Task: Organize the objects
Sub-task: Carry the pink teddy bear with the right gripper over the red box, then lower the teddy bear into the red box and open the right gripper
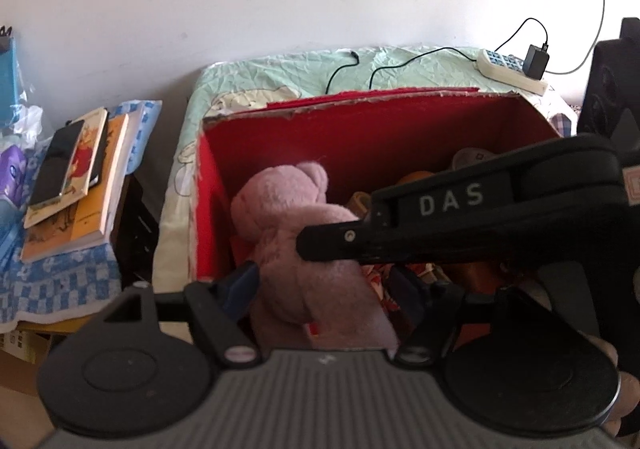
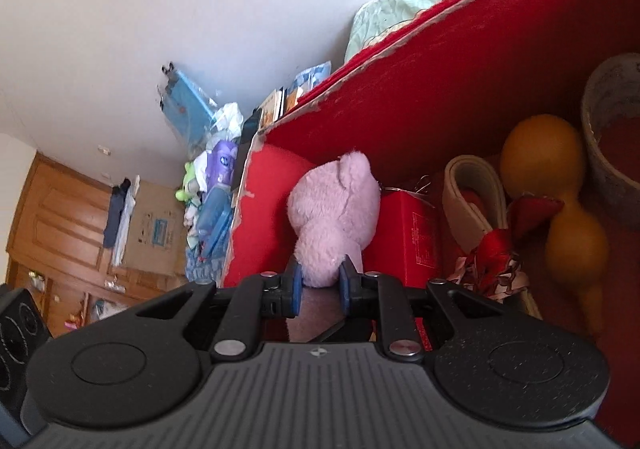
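A pink plush bear (image 1: 288, 209) hangs inside an open red cardboard box (image 1: 360, 129) that stands on a bed. My left gripper (image 1: 324, 289) is shut on the bear's body, a blue pad pressing on each side. My right gripper (image 1: 332, 241) reaches in from the right, its black tip against the bear's middle. In the right wrist view the bear (image 2: 336, 209) is seen from behind, near the box's left wall (image 2: 260, 217). There my right gripper (image 2: 320, 285) is shut on the bear's lower end, pinching it between the blue pads.
The box also holds a yellow gourd (image 2: 552, 185), a grey tape roll (image 2: 616, 137), a small red carton (image 2: 412, 237) and a white strap (image 2: 472, 201). Books with a phone (image 1: 72, 177) lie on a side table to the left. A power strip (image 1: 508, 65) lies on the bed behind.
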Demonstrator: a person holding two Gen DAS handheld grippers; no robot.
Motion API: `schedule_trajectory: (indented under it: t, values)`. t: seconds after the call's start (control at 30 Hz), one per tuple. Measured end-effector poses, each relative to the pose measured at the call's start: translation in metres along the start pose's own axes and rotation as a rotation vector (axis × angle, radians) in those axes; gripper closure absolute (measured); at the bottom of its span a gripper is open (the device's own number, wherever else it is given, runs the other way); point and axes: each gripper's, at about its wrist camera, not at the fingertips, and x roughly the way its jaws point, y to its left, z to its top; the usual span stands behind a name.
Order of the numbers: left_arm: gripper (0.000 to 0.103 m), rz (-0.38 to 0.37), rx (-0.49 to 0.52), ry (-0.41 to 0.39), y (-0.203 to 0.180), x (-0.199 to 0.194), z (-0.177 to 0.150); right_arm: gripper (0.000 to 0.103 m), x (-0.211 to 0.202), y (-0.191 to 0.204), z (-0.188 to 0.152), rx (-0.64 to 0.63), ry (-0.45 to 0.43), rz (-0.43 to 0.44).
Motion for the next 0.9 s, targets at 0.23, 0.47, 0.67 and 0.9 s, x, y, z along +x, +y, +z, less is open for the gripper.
schedule_trajectory:
  t: [0.23,0.47,0.67,0.9]
  values:
    - [0.027,0.014,-0.017,0.008,-0.002,-0.001,0.000,0.069,-0.014,0.002,0.002,-0.022,-0.014,-0.041]
    - [0.017,0.012,-0.052,-0.004,-0.005,-0.006,0.003,0.068,-0.029,-0.001,0.000,-0.080,-0.061,-0.101]
    - [0.017,0.025,-0.054,-0.011,-0.016,-0.011,0.007,0.068,-0.044,0.003,-0.003,-0.104,-0.110,-0.122]
    - [0.018,0.055,-0.060,0.005,-0.038,-0.012,0.011,0.068,-0.072,0.008,-0.005,-0.160,-0.165,-0.189]
